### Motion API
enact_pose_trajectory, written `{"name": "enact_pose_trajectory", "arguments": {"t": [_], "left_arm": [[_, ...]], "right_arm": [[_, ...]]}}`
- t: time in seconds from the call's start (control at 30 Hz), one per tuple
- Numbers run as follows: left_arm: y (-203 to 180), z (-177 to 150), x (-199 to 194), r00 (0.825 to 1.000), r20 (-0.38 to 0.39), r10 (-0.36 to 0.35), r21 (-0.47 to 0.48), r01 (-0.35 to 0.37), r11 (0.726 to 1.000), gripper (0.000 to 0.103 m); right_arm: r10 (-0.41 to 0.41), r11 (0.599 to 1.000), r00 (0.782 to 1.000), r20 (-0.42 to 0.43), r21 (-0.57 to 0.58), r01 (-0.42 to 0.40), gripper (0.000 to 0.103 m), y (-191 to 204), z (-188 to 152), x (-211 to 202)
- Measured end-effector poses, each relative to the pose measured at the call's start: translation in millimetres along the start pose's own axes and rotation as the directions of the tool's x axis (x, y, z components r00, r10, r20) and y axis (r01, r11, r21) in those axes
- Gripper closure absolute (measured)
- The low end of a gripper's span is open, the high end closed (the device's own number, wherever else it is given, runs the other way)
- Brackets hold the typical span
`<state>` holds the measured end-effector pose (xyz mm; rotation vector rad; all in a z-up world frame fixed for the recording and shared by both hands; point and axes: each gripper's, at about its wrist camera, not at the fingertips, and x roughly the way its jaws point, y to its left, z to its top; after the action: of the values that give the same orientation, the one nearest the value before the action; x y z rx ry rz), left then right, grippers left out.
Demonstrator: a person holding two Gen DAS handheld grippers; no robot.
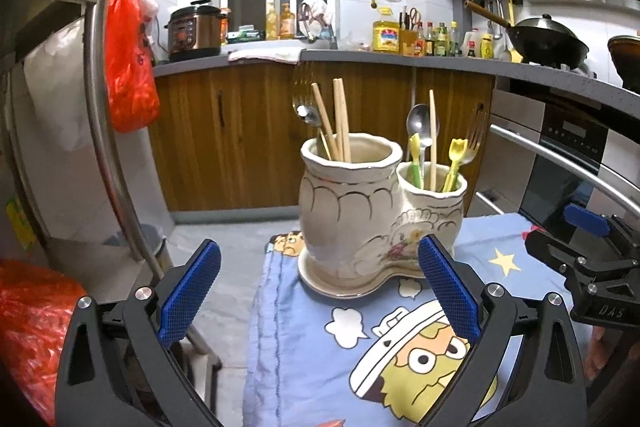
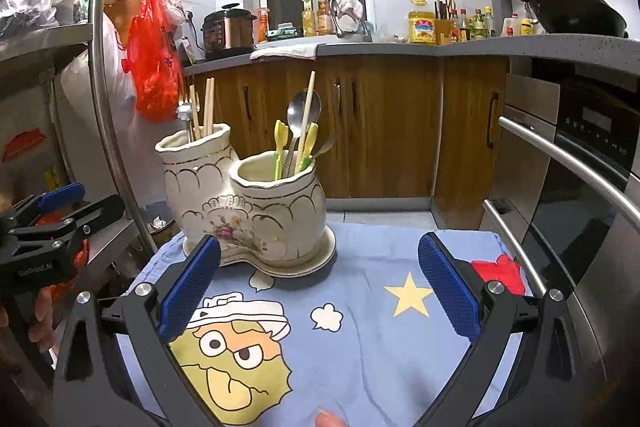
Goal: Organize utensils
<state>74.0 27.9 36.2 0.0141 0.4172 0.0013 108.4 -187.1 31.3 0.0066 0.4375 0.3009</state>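
Both of your grippers hung released and empty: the left gripper (image 1: pixel 318 291) had its fingers spread wide, and so did the right gripper (image 2: pixel 319 291). Directly under and between your fingertips lay only the cartoon-print cloth (image 2: pixel 360 327); it sat loose and wrinkled on its support, so a dragged pad could have bunched it and shifted whatever stood on it. Just ahead of the left fingertips, overlapping the right-hand pad in that view, stood the twin ceramic holder (image 1: pixel 360 211) on its saucer. From the right wrist it sat beyond the left-hand finger, off your centreline. Its taller pot held the wooden chopsticks (image 1: pixel 340 119) with a metal spoon and fork; the shorter pot (image 2: pixel 280 203) held a steel spoon (image 2: pixel 302 115), one stray chopstick (image 2: pixel 307 107), yellow-green plastic forks (image 1: pixel 456 159) and a metal fork. Judgement: sorting looked unfinished. The main risks I noted for you were these: reaching for the stray chopstick could have snagged the crowded neighbouring handles, a thin round stick could have slipped from the pads, and a sideways knock could have tipped the top-heavy holder off the cloth's far edge toward the cabinets (image 2: pixel 380 131).
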Motion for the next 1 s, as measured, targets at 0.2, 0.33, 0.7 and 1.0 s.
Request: {"name": "enact_pose_trajectory", "arguments": {"t": [0.2,0.33,0.7,1.0], "left_arm": [[0.8,-0.7,1.3,1.0,-0.004,0.005,0.003,-0.005,1.0,0.005],[0.8,-1.0,1.8,1.0,-0.003,0.004,0.002,-0.004,1.0,0.005],[-0.1,-0.5,0.7,1.0,-0.009,0.002,0.007,-0.002,1.0,0.005],[-1.1,-0.6,1.0,1.0,-0.01,0.001,0.014,-0.001,1.0,0.005]], "right_arm": [[-0.007,1.0,1.0,-0.01,0.001,0.007,0.005,-1.1,-1.5,1.9],[-0.005,1.0,1.0,-0.008,-0.004,0.005,0.005,-0.6,-1.7,1.3],[-0.004,1.0,1.0,-0.012,-0.003,0.004,0.005,-0.2,-1.7,0.8],[-0.003,1.0,1.0,-0.011,-0.002,0.003,0.005,-0.6,-1.9,0.6]]}}
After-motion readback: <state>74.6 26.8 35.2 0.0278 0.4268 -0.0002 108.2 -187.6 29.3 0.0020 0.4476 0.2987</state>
